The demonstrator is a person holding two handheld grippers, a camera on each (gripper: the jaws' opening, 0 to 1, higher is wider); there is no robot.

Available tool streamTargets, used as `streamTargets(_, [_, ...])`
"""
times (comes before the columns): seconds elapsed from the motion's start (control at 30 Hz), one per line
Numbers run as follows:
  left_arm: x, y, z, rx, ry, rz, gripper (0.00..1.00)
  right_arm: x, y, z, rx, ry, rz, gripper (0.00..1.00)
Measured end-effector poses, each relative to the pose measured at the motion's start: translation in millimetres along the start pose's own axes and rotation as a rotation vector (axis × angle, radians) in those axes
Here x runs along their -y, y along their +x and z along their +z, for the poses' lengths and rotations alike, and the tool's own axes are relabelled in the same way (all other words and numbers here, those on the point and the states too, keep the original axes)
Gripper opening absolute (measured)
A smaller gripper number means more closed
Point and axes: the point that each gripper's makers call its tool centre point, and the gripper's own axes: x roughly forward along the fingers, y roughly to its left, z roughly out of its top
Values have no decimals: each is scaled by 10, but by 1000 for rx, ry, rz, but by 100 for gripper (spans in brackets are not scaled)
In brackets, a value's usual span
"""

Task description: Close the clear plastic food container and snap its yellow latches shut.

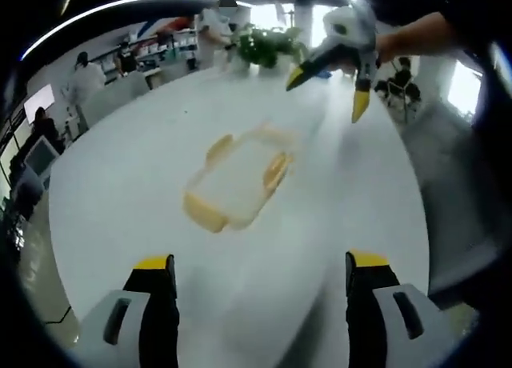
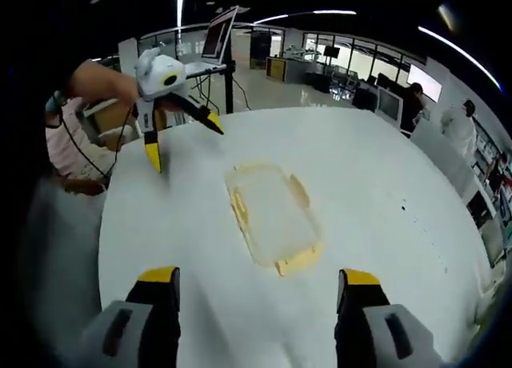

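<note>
Nearest in both views, each gripper's own jaws rise wide apart with nothing between them: the left gripper (image 1: 262, 264) and the right gripper (image 2: 260, 276) both hover above the white round table (image 2: 384, 208), short of the container. Beyond the jaw tips, the clear plastic food container (image 1: 236, 180) lies flat near the middle of the table, its lid apparently resting on top, with yellow latches (image 1: 276, 170) flared outward at its sides, so they look unsnapped; blur makes it hard to tell how well the lid is seated. It will likely handle as a light, thin-walled, rather slick thing that slides on the smooth table if pushed from one side only, so steadying it with one gripper while the other presses a latch down against the rim seems wise; the latches themselves, being stiff hinged tabs, are the places to take hold. Farther than the container, a potted plant (image 1: 268, 44) stands at the table's far edge, and people and desks lie beyond.
</note>
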Motion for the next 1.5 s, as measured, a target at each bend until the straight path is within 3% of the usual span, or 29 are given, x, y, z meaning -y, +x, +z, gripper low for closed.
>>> streamTargets(0.3, [-146, 155, -28, -48, 103, -50, 84, 171, 188, -66, -67, -107, 35, 77])
streamTargets(0.4, [-179, 194, -26, -49, 125, -71, 85, 237, 230, -107, -102, -155, 27, 72])
streamTargets(0.43, [-203, 213, -20, -45, 135, -80, 85, 284, 255, -166, -145, -160, 21, 72])
streamTargets(0.6, [-307, 277, -7, -62, 168, -97, 85, 341, 338, -182, -163, -186, 39, 67])
streamTargets(0.77, [-466, 373, 10, -86, 239, -102, 86, 384, 414, -165, -175, -229, 71, 60])
streamTargets(0.83, [-503, 401, -20, -123, 270, -122, 85, 410, 442, -146, -176, -221, 81, 61])
streamTargets(0.93, [-554, 448, -15, -153, 365, -146, 80, 465, 492, -161, -196, -235, 88, 59])
streamTargets(1.1, [-530, 525, 103, -104, 347, -204, 75, 459, 560, -159, -214, -254, 133, 54])
streamTargets(1.27, [-596, 624, 48, -145, 394, -228, 70, 531, 619, -252, -253, -292, 155, 52])
streamTargets(1.33, [-576, 641, 81, -139, 364, -249, 72, 542, 635, -258, -258, -301, 163, 52])
streamTargets(1.5, [-523, 667, 90, -154, 397, -301, 60, 533, 730, -279, -279, -324, 191, 45])
